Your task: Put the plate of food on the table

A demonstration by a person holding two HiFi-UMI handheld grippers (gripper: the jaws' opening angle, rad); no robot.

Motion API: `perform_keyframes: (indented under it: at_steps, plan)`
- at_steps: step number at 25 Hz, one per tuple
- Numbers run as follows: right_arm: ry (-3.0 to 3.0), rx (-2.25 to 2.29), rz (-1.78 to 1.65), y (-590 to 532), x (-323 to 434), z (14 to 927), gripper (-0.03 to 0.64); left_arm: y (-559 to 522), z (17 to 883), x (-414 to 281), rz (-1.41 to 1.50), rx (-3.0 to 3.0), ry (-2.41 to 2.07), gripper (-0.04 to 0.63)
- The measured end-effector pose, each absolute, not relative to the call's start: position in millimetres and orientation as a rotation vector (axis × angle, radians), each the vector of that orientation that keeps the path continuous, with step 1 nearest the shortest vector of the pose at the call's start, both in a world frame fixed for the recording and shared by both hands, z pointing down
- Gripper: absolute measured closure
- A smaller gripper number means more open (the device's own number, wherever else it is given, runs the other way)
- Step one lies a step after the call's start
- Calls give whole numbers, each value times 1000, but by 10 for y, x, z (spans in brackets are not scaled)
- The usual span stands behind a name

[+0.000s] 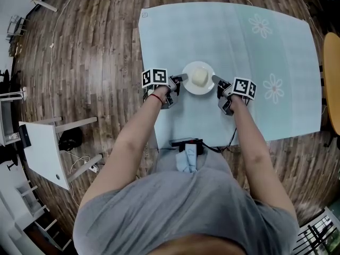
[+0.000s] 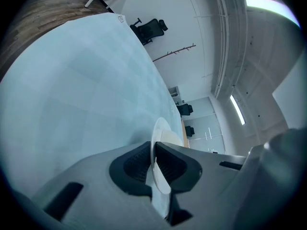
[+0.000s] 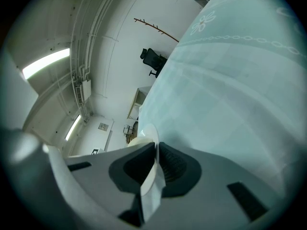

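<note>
Plate (image 1: 190, 87) between left tongs (image 1: 181, 78), right tongs (image 1: 215, 79)

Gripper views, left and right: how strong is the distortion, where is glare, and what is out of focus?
Left gripper view: strong fisheye bending, dark rounded corners; the ceiling light glares white; the near rim of the plate looks soft. Right gripper view: same bending, the tablecloth edge curves; the light strip is overexposed. Head view: the tablecloth edges bow outward, light is even.

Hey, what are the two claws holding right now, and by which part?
Both hold the white plate by its rim: the left claw pinches its left edge, the right claw its right edge.
</note>
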State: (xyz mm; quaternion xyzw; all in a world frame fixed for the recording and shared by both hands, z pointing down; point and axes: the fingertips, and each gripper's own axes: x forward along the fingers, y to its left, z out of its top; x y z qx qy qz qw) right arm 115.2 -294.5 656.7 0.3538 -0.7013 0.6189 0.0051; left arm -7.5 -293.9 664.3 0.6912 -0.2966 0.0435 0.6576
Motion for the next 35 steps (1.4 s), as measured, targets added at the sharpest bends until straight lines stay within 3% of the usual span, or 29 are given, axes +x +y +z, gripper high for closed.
perform_keyframes:
  at_steps: [35]
  plan:
    - [-2120,1293,1927,-3296,1279,6910,578,-3359,6994,10,191,1605,-756,563]
